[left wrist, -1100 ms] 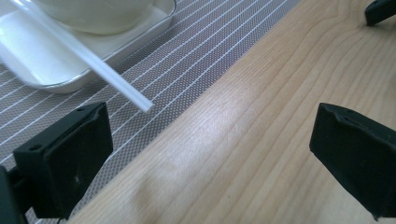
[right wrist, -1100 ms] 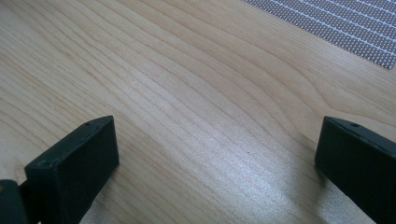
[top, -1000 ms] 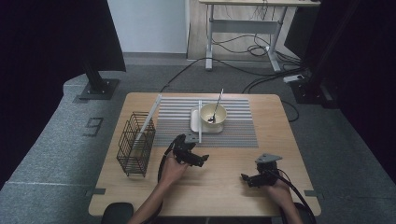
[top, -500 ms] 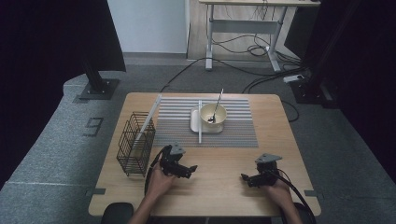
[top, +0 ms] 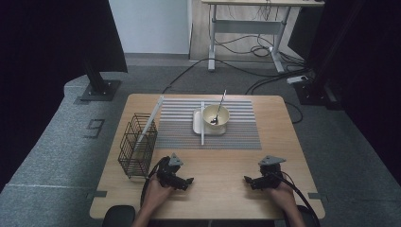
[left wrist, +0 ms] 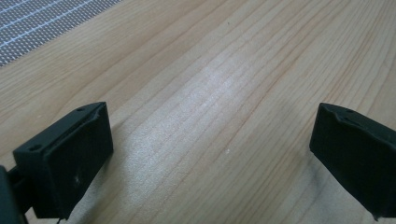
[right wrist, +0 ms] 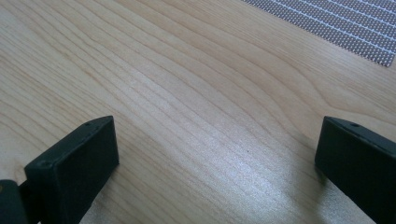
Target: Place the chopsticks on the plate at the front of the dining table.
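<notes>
High view: grey floor marked "9" [top: 96, 128] left of the wooden desk [top: 213, 189]. Left gripper [top: 182, 181] and right gripper [top: 253, 181], near front edge, jaws wide apart, empty.

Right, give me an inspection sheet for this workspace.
Surface: wooden table, striped mat at the back.
Job's things: bowl with spoon on a white plate; wire basket at the left.
Clutter: nothing seen.
Grippers: left hand-held gripper and right hand-held gripper both open, low over bare wood.
Cables: one trails from each gripper; more on the floor behind.
Surroundings: grey floor, desk frame, dark curtains.
</notes>
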A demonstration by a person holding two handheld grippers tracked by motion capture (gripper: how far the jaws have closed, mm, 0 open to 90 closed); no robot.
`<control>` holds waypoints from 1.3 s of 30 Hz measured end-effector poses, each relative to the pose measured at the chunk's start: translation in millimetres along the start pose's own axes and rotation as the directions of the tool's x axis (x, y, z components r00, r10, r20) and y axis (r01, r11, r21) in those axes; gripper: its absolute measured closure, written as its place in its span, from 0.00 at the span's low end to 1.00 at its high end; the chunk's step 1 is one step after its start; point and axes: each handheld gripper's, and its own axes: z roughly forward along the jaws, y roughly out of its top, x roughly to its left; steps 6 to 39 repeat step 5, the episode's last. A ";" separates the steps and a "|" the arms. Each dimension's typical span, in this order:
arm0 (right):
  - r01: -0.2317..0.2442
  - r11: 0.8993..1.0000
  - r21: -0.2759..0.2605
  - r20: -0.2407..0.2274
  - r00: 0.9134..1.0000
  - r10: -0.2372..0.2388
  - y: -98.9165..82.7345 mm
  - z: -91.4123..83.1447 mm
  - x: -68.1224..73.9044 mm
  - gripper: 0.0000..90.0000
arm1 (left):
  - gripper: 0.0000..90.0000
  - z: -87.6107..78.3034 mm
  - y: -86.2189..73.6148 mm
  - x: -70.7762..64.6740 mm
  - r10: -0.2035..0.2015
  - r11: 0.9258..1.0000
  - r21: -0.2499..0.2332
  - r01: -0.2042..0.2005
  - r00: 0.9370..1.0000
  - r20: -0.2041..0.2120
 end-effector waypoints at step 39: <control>0.001 1.000 0.000 0.000 1.000 -0.001 -0.1 0.0 -0.1 0.00 | 0.00 1.5 0.9 -2.6 0.025 1.000 0.012 -0.024 1.000 -0.014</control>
